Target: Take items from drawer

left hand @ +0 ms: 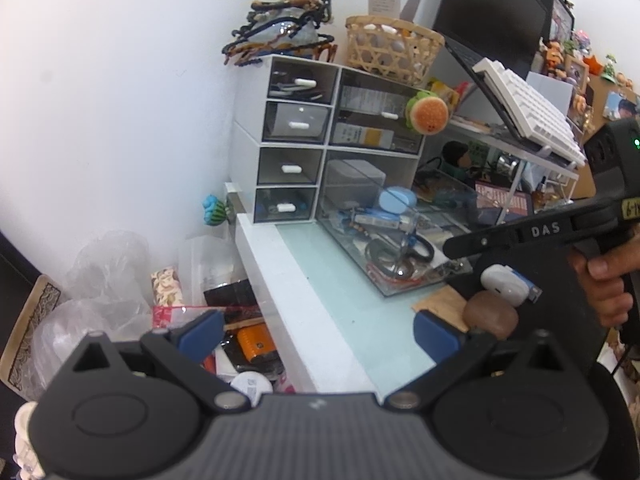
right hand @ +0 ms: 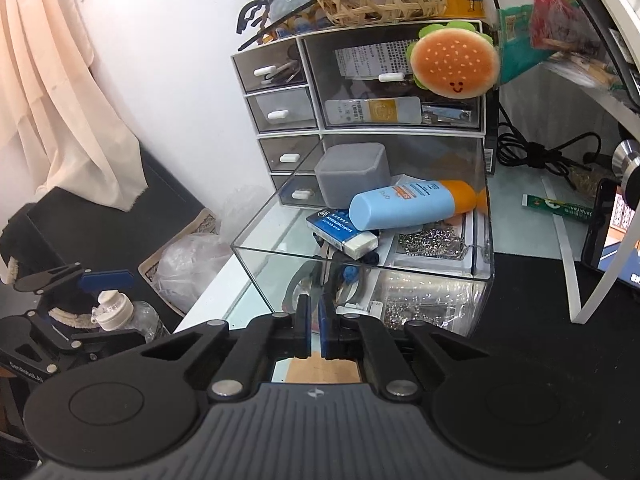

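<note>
Right tongs [right hand: 315, 330] sit nearly shut just in front of the clear drawer [right hand: 360, 264], w/ nothing visible between the blue pads. My read: they've pinched the front wall or a handle to drag it out, but the pull itself isn't visible. Left tongs [left hand: 316, 330] stand wide, empty, over the pale desk edge [left hand: 304, 304], prob. waiting to pick once the drawer's steady.

Drawer is pulled well out of the white organiser [right hand: 360, 120], lower right bay, resting on the desk. Inside: blue sunscreen tube [right hand: 412, 204] lying across the top, grey box [right hand: 352, 178] behind it, blue-white eraser [right hand: 342, 232] under the tube's end, chain [right hand: 434, 238] beside that. The tube is topmost, so likely easiest first grab.

Hard to tell: stuff at drawer bottom reads only through reflections on the front wall; dark rings, beads, can't ID. Right tongs' tips are cut off in the left view. Hand [left hand: 604, 280] on the right grip only partly shown.
</note>
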Action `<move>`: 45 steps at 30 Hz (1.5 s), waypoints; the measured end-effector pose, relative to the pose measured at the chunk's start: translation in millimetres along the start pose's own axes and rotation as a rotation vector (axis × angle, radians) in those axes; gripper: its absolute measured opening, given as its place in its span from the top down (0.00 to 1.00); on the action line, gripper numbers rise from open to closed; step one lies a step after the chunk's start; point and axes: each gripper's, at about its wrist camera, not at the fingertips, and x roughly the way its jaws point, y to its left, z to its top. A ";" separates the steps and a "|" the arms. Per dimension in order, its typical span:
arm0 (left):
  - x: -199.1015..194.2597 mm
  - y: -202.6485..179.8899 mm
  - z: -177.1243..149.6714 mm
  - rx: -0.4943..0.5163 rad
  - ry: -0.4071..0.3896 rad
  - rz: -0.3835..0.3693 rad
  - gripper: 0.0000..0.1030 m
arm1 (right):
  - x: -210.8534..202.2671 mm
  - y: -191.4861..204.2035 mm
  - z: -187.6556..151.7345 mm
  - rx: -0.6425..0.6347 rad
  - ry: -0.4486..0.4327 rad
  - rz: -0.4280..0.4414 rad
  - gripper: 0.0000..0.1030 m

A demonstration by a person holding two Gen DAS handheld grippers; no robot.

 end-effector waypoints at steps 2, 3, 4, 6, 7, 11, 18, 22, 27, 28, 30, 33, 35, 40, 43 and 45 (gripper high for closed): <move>-0.2 2.0 -1.3 -0.005 -0.002 -0.002 0.00 | 0.6 -0.4 0.8 0.006 0.003 0.003 0.96; -0.1 2.7 -2.2 -0.008 -0.002 -0.004 0.00 | 1.0 -0.5 1.2 0.011 0.003 0.005 0.96; 0.1 3.5 -3.3 -0.011 -0.002 -0.006 0.00 | 1.5 -0.1 1.6 0.014 0.003 0.004 0.96; 0.7 4.6 -5.4 -0.014 0.000 -0.010 0.00 | 2.9 2.0 2.0 0.008 0.002 0.000 0.96; 1.1 5.1 -6.5 -0.015 0.001 -0.011 0.00 | 3.7 2.6 2.4 0.008 0.004 0.000 0.97; -0.3 8.9 -8.1 -0.022 -0.001 -0.010 0.00 | 6.1 3.8 5.2 0.015 0.007 -0.002 0.98; -1.7 17.1 -10.4 -0.030 0.003 0.004 0.00 | 10.7 3.3 18.6 0.012 -0.014 -0.011 0.98; -2.5 20.6 -10.7 -0.033 0.002 0.007 0.00 | 15.9 0.7 22.7 -0.001 -0.021 -0.037 0.98; 0.2 20.3 -10.4 -0.026 0.000 -0.004 0.00 | 19.5 -4.5 28.2 0.001 -0.021 -0.053 0.98; 1.4 19.7 -10.3 -0.025 0.001 -0.006 0.00 | 20.3 -5.5 29.2 0.001 -0.022 -0.056 0.98; 3.8 18.7 -10.0 -0.024 0.002 -0.012 0.00 | 21.6 -7.6 31.4 0.002 -0.022 -0.061 0.98; 6.2 17.6 -8.8 -0.023 0.002 -0.023 0.00 | 22.3 -11.0 34.2 -0.001 -0.022 -0.073 0.98; 8.2 16.0 -8.1 -0.007 0.003 -0.030 0.00 | 22.2 -15.7 36.0 0.004 -0.022 -0.079 0.98; 13.4 14.9 -4.9 -0.005 0.006 -0.040 0.00 | 25.8 -24.7 41.0 0.013 -0.019 -0.089 0.98; 15.6 14.8 -2.7 -0.006 0.002 -0.045 0.00 | 29.6 -25.7 43.7 0.007 -0.022 -0.091 0.98; 17.5 14.5 -2.2 -0.008 0.001 -0.049 0.00 | 32.6 -26.6 45.8 0.004 -0.025 -0.094 0.98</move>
